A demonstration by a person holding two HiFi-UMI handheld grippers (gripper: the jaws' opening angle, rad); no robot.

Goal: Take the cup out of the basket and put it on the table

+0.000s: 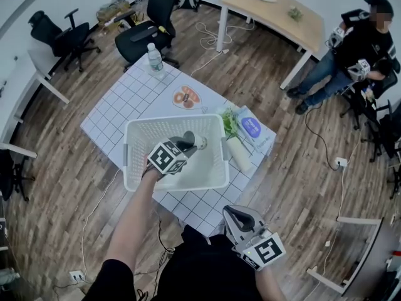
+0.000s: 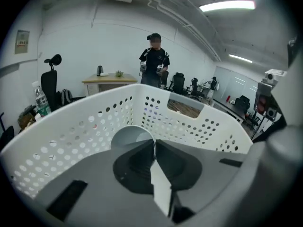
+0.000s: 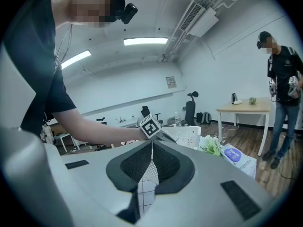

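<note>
A white perforated basket (image 1: 135, 125) stands on the checked table (image 1: 122, 102). My left gripper (image 1: 190, 142) reaches down into it and is shut on the rim of a pale grey cup (image 1: 202, 143). In the left gripper view the cup (image 2: 129, 135) shows as a round open mouth, with its thin wall pinched between the left gripper (image 2: 154, 148) jaws and the basket (image 2: 94, 122) walls all around. My right gripper (image 1: 234, 213) hovers near the table's front corner, outside the basket. In the right gripper view the right gripper (image 3: 152, 148) is shut with nothing in it.
On the table behind the basket are a water bottle (image 1: 154, 60) and a plate of pastries (image 1: 187, 97). To its right lie greens (image 1: 229, 123), a blue-labelled packet (image 1: 252, 128) and a white roll (image 1: 240, 153). Office chairs (image 1: 150, 24), a wooden desk (image 1: 276, 11) and a seated person (image 1: 360, 49) stand further off.
</note>
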